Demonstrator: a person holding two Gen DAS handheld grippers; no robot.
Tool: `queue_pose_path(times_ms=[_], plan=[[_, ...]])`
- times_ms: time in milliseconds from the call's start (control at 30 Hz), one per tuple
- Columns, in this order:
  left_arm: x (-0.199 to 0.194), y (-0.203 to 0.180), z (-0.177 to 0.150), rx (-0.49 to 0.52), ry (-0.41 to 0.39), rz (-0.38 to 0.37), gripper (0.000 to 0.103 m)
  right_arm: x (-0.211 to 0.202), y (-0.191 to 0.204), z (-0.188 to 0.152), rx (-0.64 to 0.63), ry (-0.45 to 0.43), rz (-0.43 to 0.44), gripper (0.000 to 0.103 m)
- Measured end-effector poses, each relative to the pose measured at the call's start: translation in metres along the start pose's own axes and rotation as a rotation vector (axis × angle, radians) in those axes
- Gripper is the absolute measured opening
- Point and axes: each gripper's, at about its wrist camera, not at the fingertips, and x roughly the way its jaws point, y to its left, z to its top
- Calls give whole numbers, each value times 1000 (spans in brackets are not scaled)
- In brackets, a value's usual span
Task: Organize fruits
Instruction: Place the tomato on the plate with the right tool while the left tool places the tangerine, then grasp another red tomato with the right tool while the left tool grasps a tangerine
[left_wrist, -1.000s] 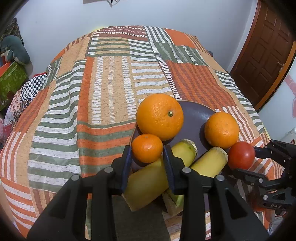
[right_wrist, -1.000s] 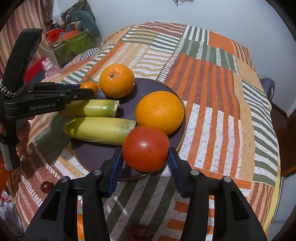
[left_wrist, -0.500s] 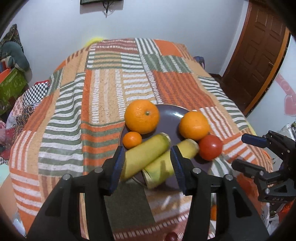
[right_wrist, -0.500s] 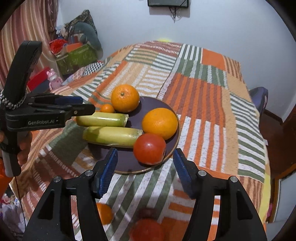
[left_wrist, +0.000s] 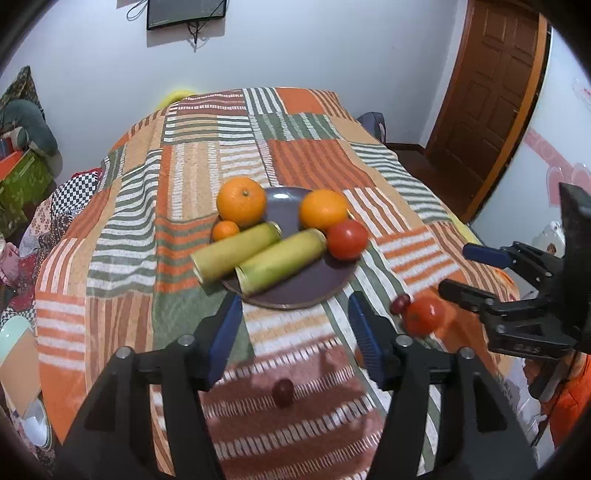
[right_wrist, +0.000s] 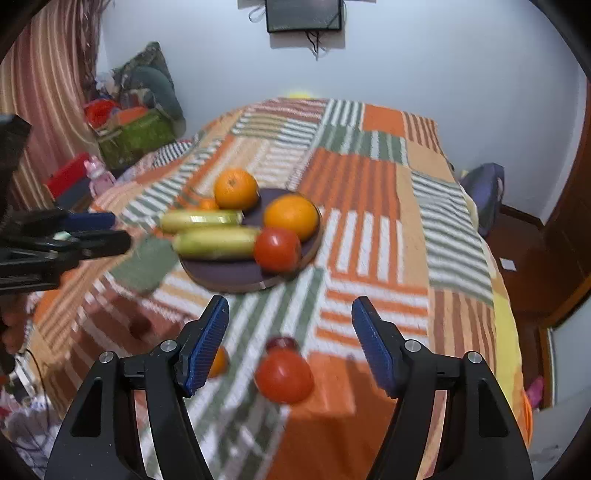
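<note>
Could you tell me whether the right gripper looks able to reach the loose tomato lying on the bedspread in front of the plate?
Probably yes. The right gripper is open and empty, and the loose tomato lies uncovered on the bedspread between its fingers; only a small dark fruit sits just behind.

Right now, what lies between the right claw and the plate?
Only bare striped bedspread between the open right claw and the plate, as the right wrist view shows. The loose tomato sits nearer, under the claw.
</note>
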Motion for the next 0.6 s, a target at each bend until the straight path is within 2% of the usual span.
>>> queue_pose_path(times_ms=[233, 433, 467, 600], plan=[[20, -20, -21, -21, 86, -62, 65, 26, -6, -38, 56, 95, 15, 66], [40, -37, -34, -4, 137, -93, 65, 37, -11, -47, 100, 111, 71, 66], [43, -39, -35, 0, 143, -99, 65, 38, -11, -47, 107, 107, 74, 64], [52, -48, -41, 9, 160, -117, 65, 38, -7, -52, 112, 103, 89, 44]])
